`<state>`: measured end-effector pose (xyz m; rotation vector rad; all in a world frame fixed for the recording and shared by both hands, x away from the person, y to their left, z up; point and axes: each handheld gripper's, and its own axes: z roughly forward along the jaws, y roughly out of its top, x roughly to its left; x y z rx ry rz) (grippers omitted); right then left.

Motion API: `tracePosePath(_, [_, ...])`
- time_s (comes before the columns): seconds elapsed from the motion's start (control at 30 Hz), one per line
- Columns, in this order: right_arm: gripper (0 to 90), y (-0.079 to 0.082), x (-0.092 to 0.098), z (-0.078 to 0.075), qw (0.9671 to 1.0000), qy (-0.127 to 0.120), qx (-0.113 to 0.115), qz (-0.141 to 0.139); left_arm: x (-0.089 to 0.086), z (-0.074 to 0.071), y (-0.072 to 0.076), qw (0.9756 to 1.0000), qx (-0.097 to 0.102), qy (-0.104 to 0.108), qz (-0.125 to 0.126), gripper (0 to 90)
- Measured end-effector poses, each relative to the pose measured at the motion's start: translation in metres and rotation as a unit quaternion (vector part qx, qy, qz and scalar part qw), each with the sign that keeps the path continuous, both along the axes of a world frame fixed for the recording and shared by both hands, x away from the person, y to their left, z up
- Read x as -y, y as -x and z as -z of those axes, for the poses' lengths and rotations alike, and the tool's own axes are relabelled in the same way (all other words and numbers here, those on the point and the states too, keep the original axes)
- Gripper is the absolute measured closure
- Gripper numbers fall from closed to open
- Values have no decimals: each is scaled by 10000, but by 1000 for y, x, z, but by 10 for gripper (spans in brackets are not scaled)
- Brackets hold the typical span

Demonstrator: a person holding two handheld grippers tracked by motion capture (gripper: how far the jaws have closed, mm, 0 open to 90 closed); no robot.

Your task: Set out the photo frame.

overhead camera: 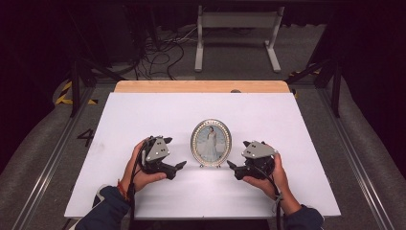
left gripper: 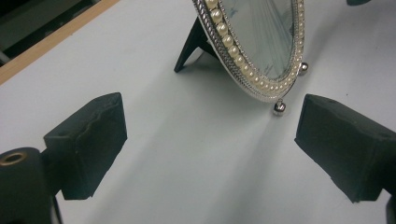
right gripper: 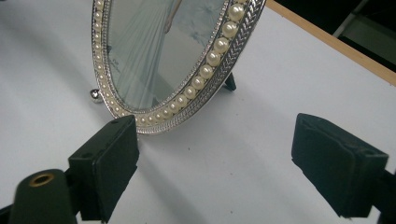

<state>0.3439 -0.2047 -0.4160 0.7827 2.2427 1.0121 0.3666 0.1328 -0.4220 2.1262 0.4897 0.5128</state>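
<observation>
A: Two black two-jaw grippers are seen low on the white table [overhead camera: 143,115]; what is set between them?

B: An oval silver picture frame edged with pearls [overhead camera: 210,142] is stood upright on ball feet, propped by a black back strut [left gripper: 191,44].

A: How are the jaws held?

B: The left gripper [overhead camera: 181,166], at the frame's eight o'clock, is spread wide and nothing is touched. The right gripper [overhead camera: 231,166], at four o'clock, is likewise spread, one pad [right gripper: 109,161] just beside the rim.
</observation>
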Motion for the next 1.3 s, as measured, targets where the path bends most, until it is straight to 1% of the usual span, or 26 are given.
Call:
tracePosePath(0.03, [151,1,1,-1,10000,36,3,-8,0,0,0,10000,0,0,0,94])
tracePosePath(0.23, [152,6,6,-4,10000,35,35,-8,-10,-1,5,9999,64,0,-83,94])
tracePosePath(0.3, [151,6,7,-4,9999,121,63,14,-13,-1,7,9999,47,21,-102,94])
tracePosePath(0.37, [151,8,12,-3,9999,156,38,25,-16,0,8,9999,29,23,-115,95])
tracePosePath(0.4, [151,8,14,-2,9998,180,39,35,-20,1,9,9999,-13,82,-133,95])
tracePosePath(0.47, [151,9,15,-2,9998,183,37,43,-22,2,10,9998,-20,83,-156,96])
tracePosePath(0.63, [151,11,26,-2,9998,144,42,153,-31,4,15,9998,-15,53,-204,96])
tracePosePath(0.7, [151,13,31,-2,9997,111,37,192,-37,4,18,9996,-10,98,-260,96])
tracePosePath(0.83, [151,16,39,-2,9996,103,56,243,-45,6,23,9995,20,90,-314,95])
tracePosePath(0.87, [150,18,42,-2,9996,109,51,259,-47,7,24,9994,14,82,-335,95])
tracePosePath(0.93, [150,19,46,-1,9995,100,50,298,-54,10,28,9990,86,9,-435,95])
tracePosePath(0.97, [150,19,46,-1,9995,100,50,298,-54,10,28,9990,86,9,-435,96])
tracePosePath(1.03, [148,21,53,3,9992,135,-2,380,-60,11,29,9986,102,56,-511,97])
tracePosePath(1.07, [148,21,53,3,9992,135,-2,380,-63,12,30,9984,91,80,-553,97])
tracePosePath(1.13, [147,22,57,5,9988,214,6,438,-70,15,31,9980,22,134,-622,97])
tracePosePath(1.17, [147,23,60,6,9986,224,18,470,-72,16,31,9979,1,126,-633,97])
tracePosePath(1.2, [146,23,62,6,9986,184,0,496,-75,18,31,9978,-12,88,-652,96])
tracePosePath(1.23, [147,25,66,7,9983,189,28,546,-79,20,33,9975,-28,73,-708,96])
tracePosePath(1.27, [147,26,69,7,9981,182,39,585,-80,21,33,9974,-27,87,-717,96])
tracePosePath(1.3, [147,27,71,7,9980,150,46,610,-83,21,35,9972,-12,47,-750,96])
